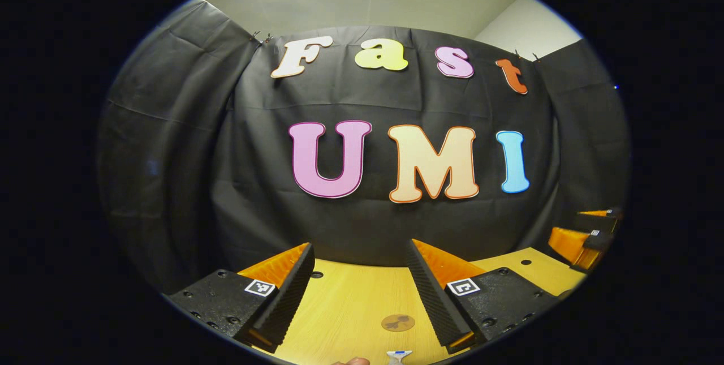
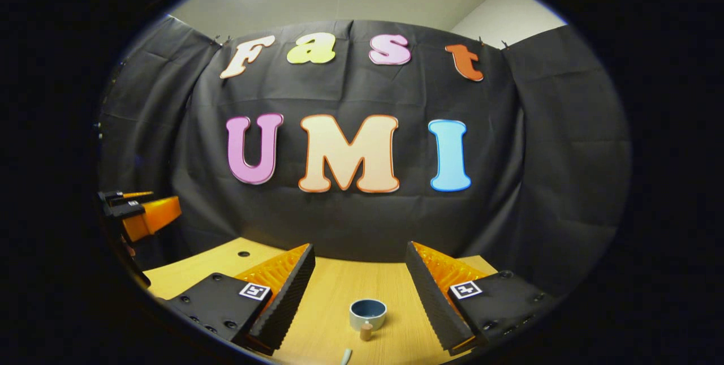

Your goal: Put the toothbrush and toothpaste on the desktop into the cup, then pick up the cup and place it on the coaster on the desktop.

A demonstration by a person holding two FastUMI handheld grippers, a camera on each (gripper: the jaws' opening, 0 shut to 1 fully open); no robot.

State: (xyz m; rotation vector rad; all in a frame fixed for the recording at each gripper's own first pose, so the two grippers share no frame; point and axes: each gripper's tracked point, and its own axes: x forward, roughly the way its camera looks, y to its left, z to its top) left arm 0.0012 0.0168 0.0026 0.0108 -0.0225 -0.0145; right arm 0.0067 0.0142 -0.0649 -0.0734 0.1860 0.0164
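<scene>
While both claws hover over the wooden counter (image 1: 350, 297) with jaws spread wide and nothing between them, the left claw (image 1: 362, 280) has a small white-and-blue item (image 1: 399, 356) at the bottom edge, too cropped to identify, then the round brown coaster (image 1: 397, 322) flat on the counter just beyond. Ahead of the right claw (image 2: 359, 280) lies a pale tip of something (image 2: 346, 356) at the edge, then the cup (image 2: 367, 314) upright with its handle toward the camera; the left claw shows off to the far left.
</scene>
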